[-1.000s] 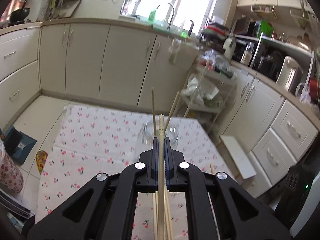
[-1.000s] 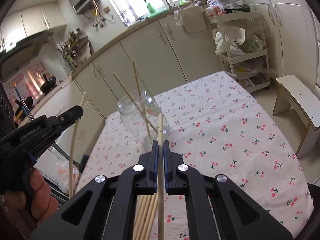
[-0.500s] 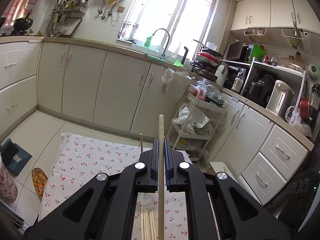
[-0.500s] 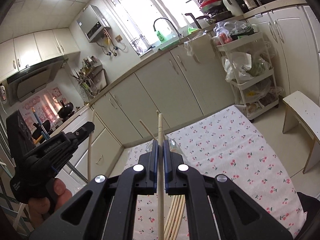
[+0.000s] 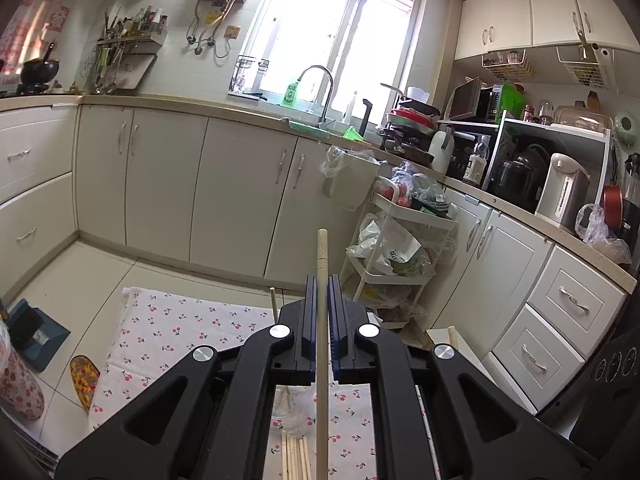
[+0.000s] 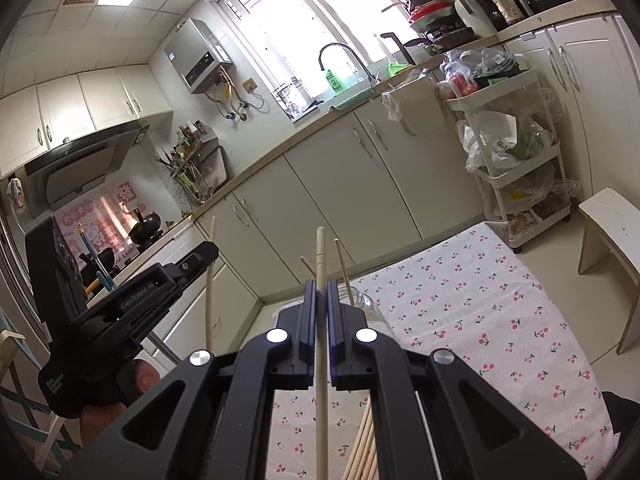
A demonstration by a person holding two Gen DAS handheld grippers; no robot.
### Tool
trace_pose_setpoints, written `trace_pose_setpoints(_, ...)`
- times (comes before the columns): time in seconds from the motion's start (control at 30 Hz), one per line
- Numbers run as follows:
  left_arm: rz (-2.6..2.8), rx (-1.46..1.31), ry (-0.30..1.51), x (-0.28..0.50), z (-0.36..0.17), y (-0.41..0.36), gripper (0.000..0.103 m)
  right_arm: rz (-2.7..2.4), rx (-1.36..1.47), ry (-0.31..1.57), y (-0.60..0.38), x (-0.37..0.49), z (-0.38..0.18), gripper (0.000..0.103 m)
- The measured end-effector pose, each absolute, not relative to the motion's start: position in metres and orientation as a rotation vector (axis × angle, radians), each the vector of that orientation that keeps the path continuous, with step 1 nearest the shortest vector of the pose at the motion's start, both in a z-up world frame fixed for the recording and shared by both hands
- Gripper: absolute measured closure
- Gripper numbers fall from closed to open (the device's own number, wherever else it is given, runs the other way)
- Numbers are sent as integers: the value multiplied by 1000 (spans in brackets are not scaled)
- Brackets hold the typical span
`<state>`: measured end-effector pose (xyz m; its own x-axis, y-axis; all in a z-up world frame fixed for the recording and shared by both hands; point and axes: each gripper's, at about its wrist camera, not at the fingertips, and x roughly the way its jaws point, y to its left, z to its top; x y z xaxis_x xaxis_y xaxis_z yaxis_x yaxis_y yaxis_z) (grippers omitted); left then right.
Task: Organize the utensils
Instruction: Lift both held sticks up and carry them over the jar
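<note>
A: The left gripper (image 5: 322, 300) is clamped on one wooden chopstick (image 5: 322, 264), which stands upright at frame centre in the left wrist view.

B: The right gripper (image 6: 321, 300) is likewise pinched tight on a second chopstick (image 6: 320, 256), centre frame.

A: The glass jar (image 6: 366, 308) sits just behind the right jaws on the cherry-print cloth (image 6: 480, 312), two sticks leaning in it.

B: The loose chopsticks (image 5: 295, 456) lie at bottom centre of the left view, on the cloth.
</note>
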<state>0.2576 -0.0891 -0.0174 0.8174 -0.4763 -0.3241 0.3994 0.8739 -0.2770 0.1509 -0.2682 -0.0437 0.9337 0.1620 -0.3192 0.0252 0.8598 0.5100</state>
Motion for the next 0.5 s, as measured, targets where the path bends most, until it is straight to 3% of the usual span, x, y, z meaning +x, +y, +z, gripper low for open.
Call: trace_pose_setpoints(0.5,-463,-243,384,297,-23,-90,98,83,554,359,-276,179,-48,97)
